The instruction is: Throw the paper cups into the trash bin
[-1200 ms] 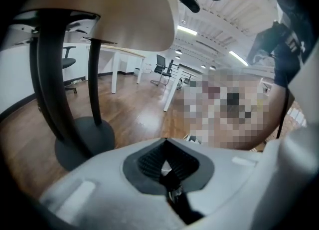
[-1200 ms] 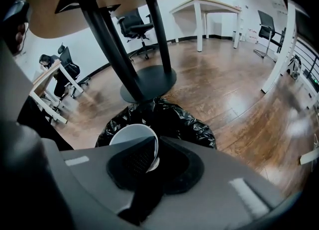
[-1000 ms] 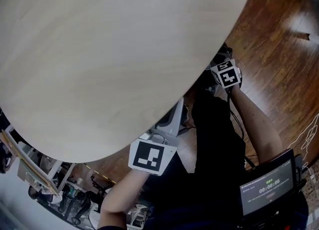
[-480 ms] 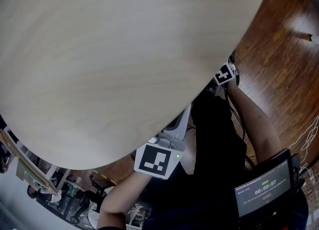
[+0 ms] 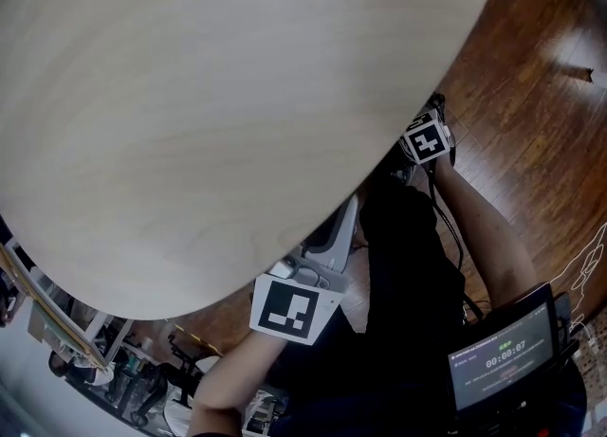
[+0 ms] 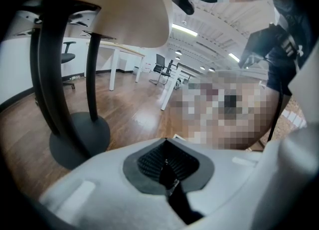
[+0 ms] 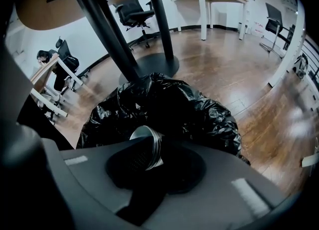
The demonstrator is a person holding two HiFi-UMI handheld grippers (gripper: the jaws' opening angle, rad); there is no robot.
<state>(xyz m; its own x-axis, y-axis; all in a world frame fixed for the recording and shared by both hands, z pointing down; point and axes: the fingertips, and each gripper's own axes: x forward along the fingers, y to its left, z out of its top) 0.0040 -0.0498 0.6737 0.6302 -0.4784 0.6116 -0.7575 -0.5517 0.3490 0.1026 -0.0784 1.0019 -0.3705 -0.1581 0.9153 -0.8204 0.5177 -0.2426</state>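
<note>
Here the right gripper (image 7: 157, 166), jaws just eased apart, has the paper cup (image 7: 148, 146) loose between them. The trash bin (image 7: 169, 107) sits just below

Black top (image 5: 408, 302); left gripper (image 6: 167, 166), right gripper (image 7: 149, 161) grey, black pads (image 6: 152, 158); black-white marker cubes (image 5: 285, 310).

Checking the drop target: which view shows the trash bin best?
The right gripper view: the black-bagged trash bin fills its centre. In the head view the tabletop hides it; the left gripper view shows none of it.
</note>
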